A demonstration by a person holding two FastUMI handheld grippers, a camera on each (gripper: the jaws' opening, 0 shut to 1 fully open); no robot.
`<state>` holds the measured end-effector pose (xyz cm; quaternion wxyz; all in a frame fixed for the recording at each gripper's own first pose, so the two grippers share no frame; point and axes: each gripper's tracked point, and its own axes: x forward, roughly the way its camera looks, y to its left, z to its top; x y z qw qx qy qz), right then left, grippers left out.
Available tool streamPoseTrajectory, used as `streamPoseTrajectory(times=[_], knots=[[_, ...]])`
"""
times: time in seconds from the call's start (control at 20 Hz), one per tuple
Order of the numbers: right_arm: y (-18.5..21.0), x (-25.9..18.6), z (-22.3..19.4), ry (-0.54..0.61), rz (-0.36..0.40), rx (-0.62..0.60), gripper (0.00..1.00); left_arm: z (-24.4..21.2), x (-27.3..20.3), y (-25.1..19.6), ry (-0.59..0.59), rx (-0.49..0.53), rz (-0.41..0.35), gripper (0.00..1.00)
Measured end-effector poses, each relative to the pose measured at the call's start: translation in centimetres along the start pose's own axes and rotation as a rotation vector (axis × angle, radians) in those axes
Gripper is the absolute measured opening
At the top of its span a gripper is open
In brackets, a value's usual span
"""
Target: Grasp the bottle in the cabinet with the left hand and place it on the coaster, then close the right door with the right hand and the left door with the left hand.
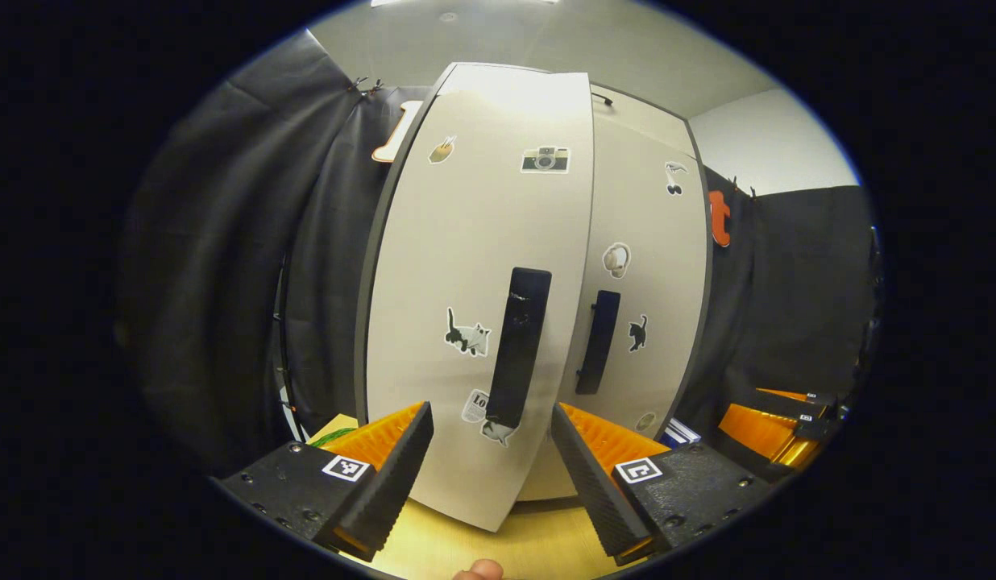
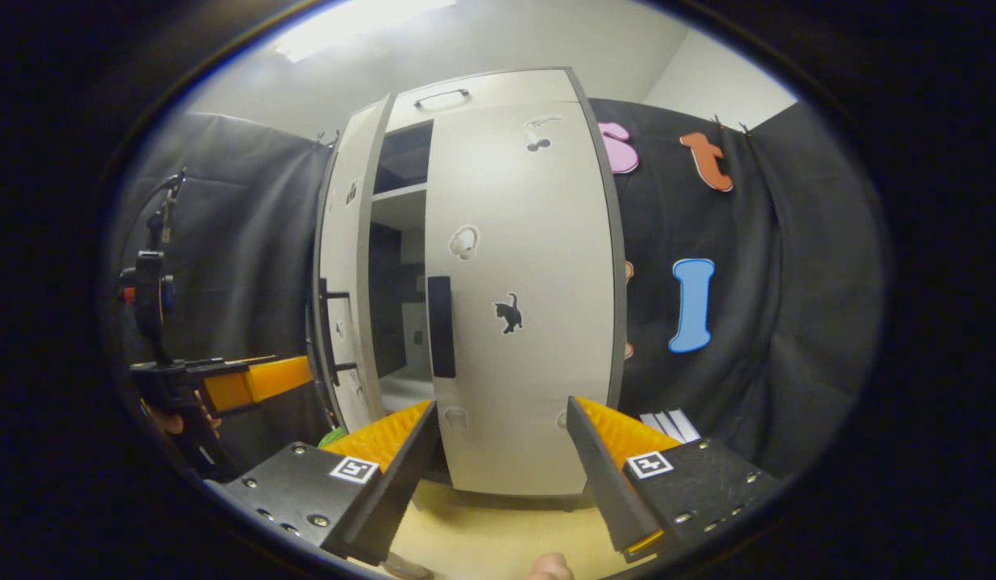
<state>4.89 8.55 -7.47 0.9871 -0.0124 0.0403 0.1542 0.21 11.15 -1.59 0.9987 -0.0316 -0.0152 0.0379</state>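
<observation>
The right door is seen closed at frame centre, the left door ajar. Both the left gripper and right gripper are held open, gripping nothing. The bottle's place cannot be told.

A pale wooden tabletop carries the furniture. Black cloth drapes behind it, and a few flat white items, perhaps cards, lie at its right.

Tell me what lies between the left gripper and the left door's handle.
Nothing: in the left gripper view, the open left gripper faces the left door, its handle just ahead, the stretch bare.
</observation>
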Motion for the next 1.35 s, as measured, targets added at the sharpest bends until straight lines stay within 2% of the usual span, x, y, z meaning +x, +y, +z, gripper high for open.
streamPoseTrajectory(times=[0.05, 0.1, 0.35, 0.45, 0.6, 0.65, 0.75, 0.9, 0.95, 1.0, 1.35], knots=[[-0.3, -0.1, 0.2, -0.003, -0.01, -0.002, 0.96, 0.5, 0.0, -0.2, -0.004, 0.008, 0.005, 0.95], [-0.6, -0.1, 0.5, -0.006, -0.017, -0.005, 0.93, 1.1, -0.2, -0.4, -0.013, 0.018, 0.007, 0.95], [-1.5, -0.4, 2.1, -0.031, -0.048, -0.015, 0.93, 4.1, -0.5, -2.2, -0.059, 0.066, -0.001, 0.95], [-2.1, -0.7, 2.7, -0.036, -0.063, -0.019, 0.96, 5.1, -0.5, -3.1, -0.074, 0.078, -0.002, 0.95], [-3.0, -1.2, 4.5, -0.06, -0.101, -0.038, 0.96, 6.2, -0.4, -3.2, -0.075, 0.093, 0.042, 0.95], [-3.2, -1.3, 5.3, -0.077, -0.111, -0.047, 0.93, 6.7, -0.3, -3.3, -0.082, 0.089, 0.048, 0.95], [-3.1, -1.4, 7.1, -0.103, -0.119, -0.05, 0.96, 7.8, -0.4, -3.8, -0.096, 0.073, 0.052, 0.96], [-3.4, -1.6, 9.3, -0.138, -0.136, -0.053, 0.96, 9.2, -0.4, -3.5, -0.1, 0.059, 0.087, 0.96], [-3.5, -1.7, 10.2, -0.159, -0.146, -0.064, 0.96, 9.8, -0.4, -3.6, -0.106, 0.051, 0.091, 0.92], [-3.6, -1.7, 10.8, -0.176, -0.152, -0.072, 0.96, 10.2, -0.3, -3.7, -0.111, 0.04, 0.089, 0.96], [-4.9, -1.8, 11.6, -0.194, -0.141, -0.063, 0.96, 10.9, 0.1, -5.7, -0.12, 0.018, 0.078, 0.96]])
